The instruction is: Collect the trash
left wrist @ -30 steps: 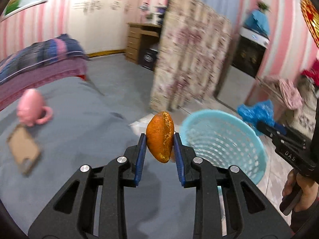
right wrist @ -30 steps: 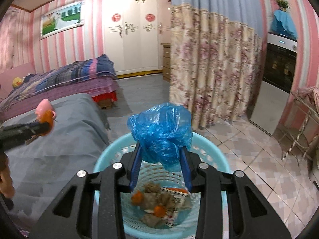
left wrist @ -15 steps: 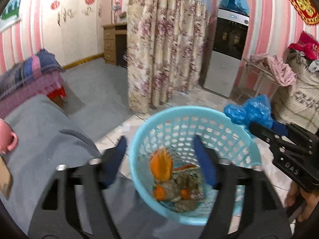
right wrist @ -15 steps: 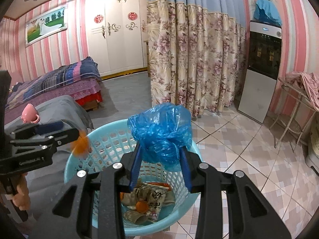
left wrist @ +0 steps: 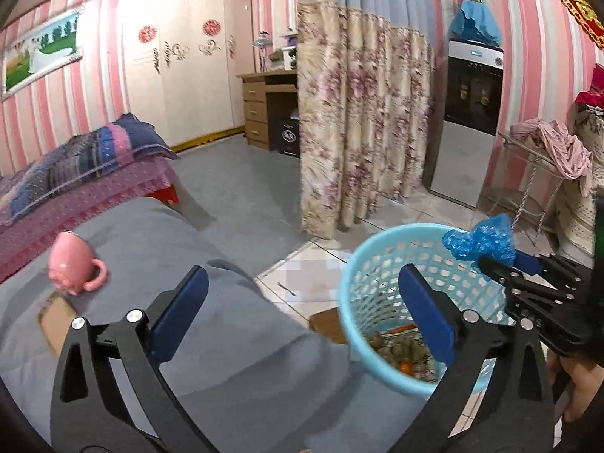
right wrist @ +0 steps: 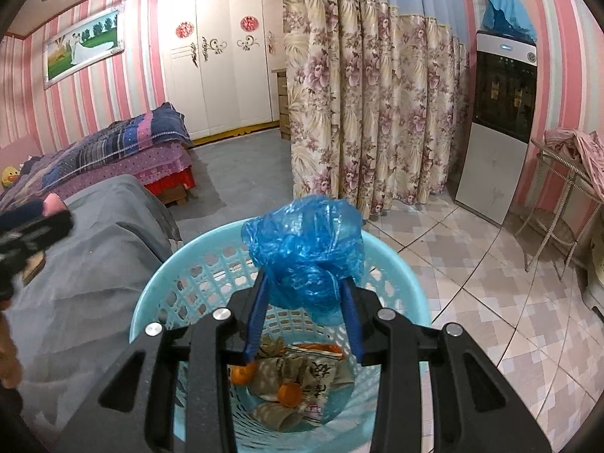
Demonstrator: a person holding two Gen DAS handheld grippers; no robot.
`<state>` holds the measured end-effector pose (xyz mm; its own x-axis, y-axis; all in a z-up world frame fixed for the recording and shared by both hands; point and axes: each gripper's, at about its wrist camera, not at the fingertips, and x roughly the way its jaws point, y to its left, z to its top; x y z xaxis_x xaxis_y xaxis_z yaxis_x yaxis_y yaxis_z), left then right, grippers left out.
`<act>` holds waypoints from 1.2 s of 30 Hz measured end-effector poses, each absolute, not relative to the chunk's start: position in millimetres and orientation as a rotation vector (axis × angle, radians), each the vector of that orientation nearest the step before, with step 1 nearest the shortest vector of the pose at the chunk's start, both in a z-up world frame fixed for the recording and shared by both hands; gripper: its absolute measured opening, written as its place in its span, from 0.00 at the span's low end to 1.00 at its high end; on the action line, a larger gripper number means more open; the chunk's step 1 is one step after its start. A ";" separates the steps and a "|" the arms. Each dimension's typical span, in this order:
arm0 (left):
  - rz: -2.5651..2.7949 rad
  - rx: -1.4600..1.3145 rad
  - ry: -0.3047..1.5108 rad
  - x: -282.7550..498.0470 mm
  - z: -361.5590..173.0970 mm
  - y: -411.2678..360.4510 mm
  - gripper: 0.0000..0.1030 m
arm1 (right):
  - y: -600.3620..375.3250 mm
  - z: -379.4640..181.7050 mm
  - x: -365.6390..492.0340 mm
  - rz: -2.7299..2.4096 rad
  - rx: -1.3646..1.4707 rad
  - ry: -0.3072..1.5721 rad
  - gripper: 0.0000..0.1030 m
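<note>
- The left claw (left wrist: 302, 309) has let its orange scrap fall into the basket (right wrist: 392, 264); it now gapes wide, empty.
- The right claw (right wrist: 305, 305) stays clamped on the blue bag (right wrist: 305, 249), directly above the basket.
- That bag likely drops next.

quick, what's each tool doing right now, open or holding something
Left tool: open, holding nothing.
Right tool: closed on the blue plastic bag, held over the basket.
</note>
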<state>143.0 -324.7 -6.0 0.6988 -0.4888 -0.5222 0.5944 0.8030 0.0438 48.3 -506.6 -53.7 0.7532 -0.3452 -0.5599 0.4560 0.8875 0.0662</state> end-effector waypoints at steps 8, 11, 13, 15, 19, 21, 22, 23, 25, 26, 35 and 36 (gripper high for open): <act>-0.549 0.189 0.515 139.3 10.6 -261.4 0.95 | -498.6 -63.2 66.1 -0.477 0.198 0.632 0.83; -0.511 0.190 0.521 138.7 15.1 -231.6 0.95 | -491.9 -60.5 66.5 -0.466 0.204 0.641 0.88; -0.495 0.194 0.527 137.8 17.2 -217.1 0.95 | -482.2 -54.8 65.0 -0.468 0.187 0.626 0.95; -0.467 0.189 0.529 135.7 21.4 -194.2 0.95 | -472.9 -52.4 65.1 -0.466 0.169 0.618 0.95; -0.429 0.169 0.529 127.3 26.6 -157.4 0.95 | -437.7 -37.6 61.6 -0.431 0.140 0.593 0.95; -0.398 0.165 0.523 121.0 29.1 -137.6 0.95 | -419.6 -29.4 58.9 -0.410 0.126 0.574 0.95; -0.384 0.159 0.521 117.7 30.2 -128.9 0.95 | -409.2 -23.7 57.0 -0.398 0.115 0.563 0.95; -0.369 0.146 0.519 114.1 31.8 -117.7 0.95 | -401.2 -20.0 55.1 -0.390 0.108 0.555 0.95; -0.347 0.117 0.519 108.6 35.5 -98.5 0.95 | -381.4 -11.6 50.6 -0.370 0.089 0.533 0.96; -0.334 0.103 0.515 104.6 37.1 -87.5 0.95 | -365.5 -5.1 45.5 -0.350 0.076 0.514 0.96; -0.186 0.040 0.500 65.8 34.7 -5.6 0.95 | -271.5 25.8 12.5 -0.236 0.045 0.425 0.96; -0.176 0.040 0.499 62.0 33.9 -0.2 0.95 | -261.5 27.3 10.4 -0.220 0.040 0.420 0.96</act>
<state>62.0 -0.2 33.9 0.8632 -0.1583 -0.4795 0.1778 0.9841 -0.0047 10.4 -261.5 27.3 0.8896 -0.2037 -0.4089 0.2200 0.9755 -0.0073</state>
